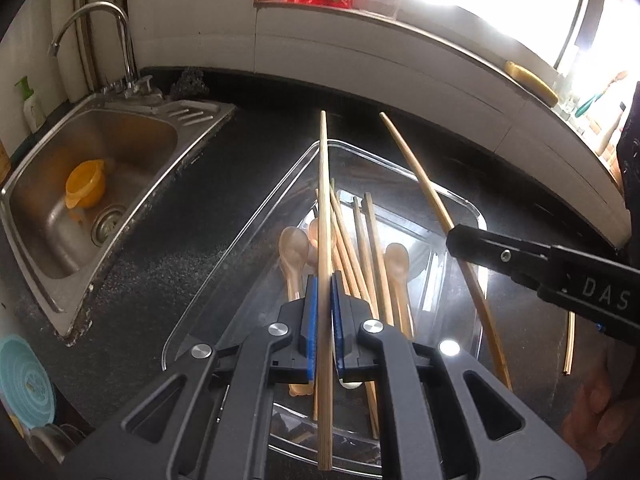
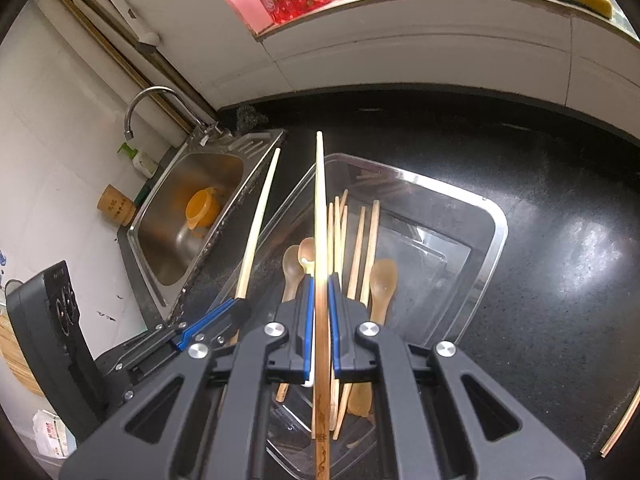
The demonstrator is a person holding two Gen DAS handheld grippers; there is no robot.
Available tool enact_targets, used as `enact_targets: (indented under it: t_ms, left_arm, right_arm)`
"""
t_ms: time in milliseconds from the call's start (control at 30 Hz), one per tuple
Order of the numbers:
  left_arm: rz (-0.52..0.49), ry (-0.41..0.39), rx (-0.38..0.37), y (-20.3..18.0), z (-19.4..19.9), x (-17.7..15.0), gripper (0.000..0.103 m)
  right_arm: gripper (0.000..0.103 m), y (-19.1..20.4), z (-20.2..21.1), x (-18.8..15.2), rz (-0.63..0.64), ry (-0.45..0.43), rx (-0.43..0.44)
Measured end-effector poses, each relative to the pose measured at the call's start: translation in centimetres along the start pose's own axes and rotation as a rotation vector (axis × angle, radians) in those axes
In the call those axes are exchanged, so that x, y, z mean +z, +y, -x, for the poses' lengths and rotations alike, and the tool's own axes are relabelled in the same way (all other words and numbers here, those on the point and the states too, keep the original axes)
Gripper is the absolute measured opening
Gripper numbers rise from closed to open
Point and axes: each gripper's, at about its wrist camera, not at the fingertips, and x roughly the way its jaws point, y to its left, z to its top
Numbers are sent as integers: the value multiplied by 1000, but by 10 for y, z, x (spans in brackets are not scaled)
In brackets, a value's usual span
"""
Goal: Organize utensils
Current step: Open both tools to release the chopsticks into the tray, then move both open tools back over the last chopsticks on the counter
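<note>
A clear plastic tray (image 1: 476, 216) (image 2: 496, 224) lies on the black counter and holds several wooden chopsticks (image 1: 372, 240) (image 2: 372, 236) and three translucent spoons (image 1: 294, 242) (image 2: 384, 280). My left gripper (image 1: 325, 280) is shut on one wooden chopstick (image 1: 323, 184), held over the tray and pointing away from me. My right gripper (image 2: 320, 280) is shut on another chopstick (image 2: 319, 200), also above the tray. In the left wrist view the right gripper (image 1: 454, 240) comes in from the right with its chopstick (image 1: 416, 172). In the right wrist view the left gripper (image 2: 240, 304) shows at lower left with its chopstick (image 2: 258, 220).
A steel sink (image 1: 120, 136) (image 2: 216, 168) with an orange cup (image 1: 86, 182) (image 2: 202, 206) and a tap (image 1: 96, 12) lies left of the tray. A white tiled ledge (image 1: 360, 52) runs along the back. A loose chopstick (image 2: 624, 416) lies on the counter at right.
</note>
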Motion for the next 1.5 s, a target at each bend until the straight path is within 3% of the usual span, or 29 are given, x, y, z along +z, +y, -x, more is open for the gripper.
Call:
enact_targets:
  t_ms: [67,133,167,200,233,267,300,333,500,1133,1333,1500]
  left_arm:
    - [3,4,-3,2,-3,1,7]
    - [2,13,7,4,-5,2,16]
    - [3,8,9,5,-4,2,40]
    - [9,-5,16,7,-2,3,76]
    - [19,-32,26,9,4,2,86]
    - [24,-60,39,11,10,2,90]
    - [29,-71,52,14,14,2,90]
    - [42,-78,62,18,18,2,90]
    - [61,-93,86,30,30,-3,96]
    - [69,-148,102,28,71,-14,97]
    - [33,-158,62,0,75,-18,97]
    - [-68,-150,-19,-55,67,-21,97]
  right_arm:
    - [8,-4,-2,3,-22,4,-4]
    - [8,-7,-3,7,-28,11,-11]
    - [8,-9,-3,9,-34,16,-3]
    - [10,-12,0,11,-47,15,0]
    - [14,-14,2,12,-54,10,-1]
    - [41,-15,5,13,-53,2,-5]
    - [78,-15,12,15,-44,-28,-15]
    - [84,-14,17,15,-33,-56,-25]
    - [84,-12,32,14,-2,-64,-19]
    - [84,-3,59,-10,26,-65,-28]
    - [84,-23,89,-22,33,-109,-96]
    - [84,-79,141,-43,-8,-190,-231]
